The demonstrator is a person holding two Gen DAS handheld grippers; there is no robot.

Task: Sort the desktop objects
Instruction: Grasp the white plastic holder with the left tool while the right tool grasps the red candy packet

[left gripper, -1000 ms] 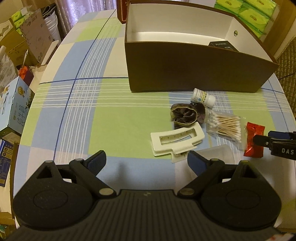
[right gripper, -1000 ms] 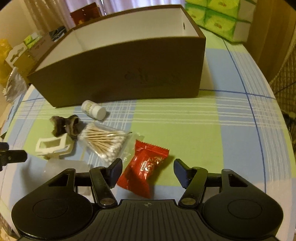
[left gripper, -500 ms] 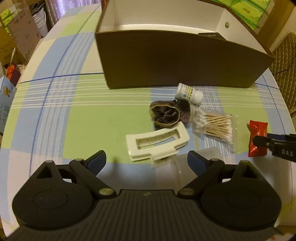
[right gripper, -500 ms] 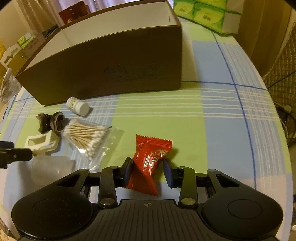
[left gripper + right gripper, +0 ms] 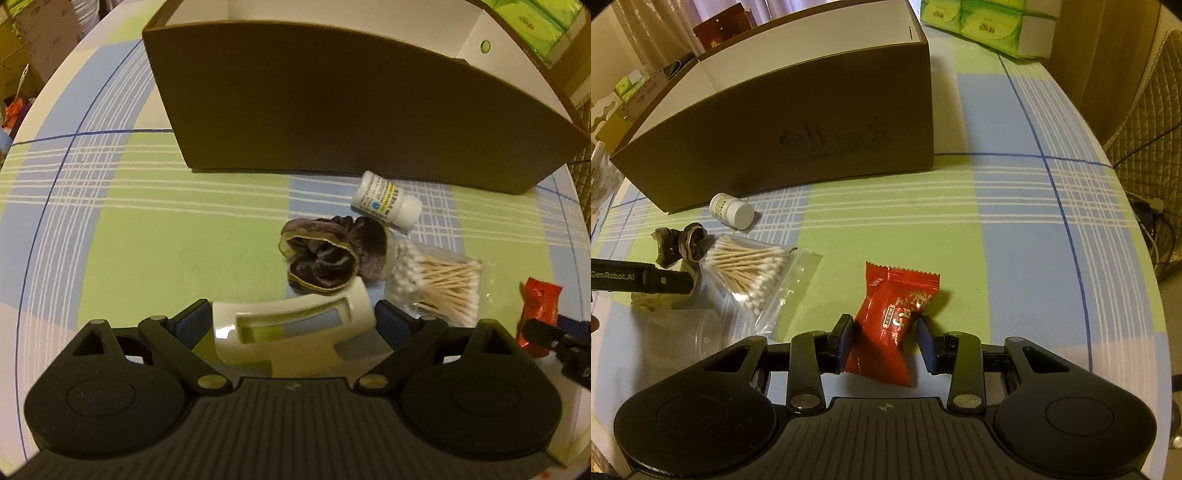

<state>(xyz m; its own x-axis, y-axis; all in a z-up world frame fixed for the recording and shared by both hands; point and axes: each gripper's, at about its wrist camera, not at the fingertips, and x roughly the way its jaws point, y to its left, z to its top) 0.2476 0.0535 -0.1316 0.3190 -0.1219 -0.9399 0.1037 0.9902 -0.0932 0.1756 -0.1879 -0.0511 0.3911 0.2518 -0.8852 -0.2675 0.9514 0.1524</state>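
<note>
Right gripper clamps the red candy packet on the tablecloth, while the spread left gripper straddles the white hair claw (long axis crosswise, pad to pad).

Both handheld units were matte black plastic, each with a ribbed central plate bearing a small crosshair mark, flanked by two round housings with shallow discs. Angled link arms with brass-coloured rivets carried dark blue pads on the left gripper and right gripper. White "GenRobot.AI" lettering ran along one finger's side.
</note>
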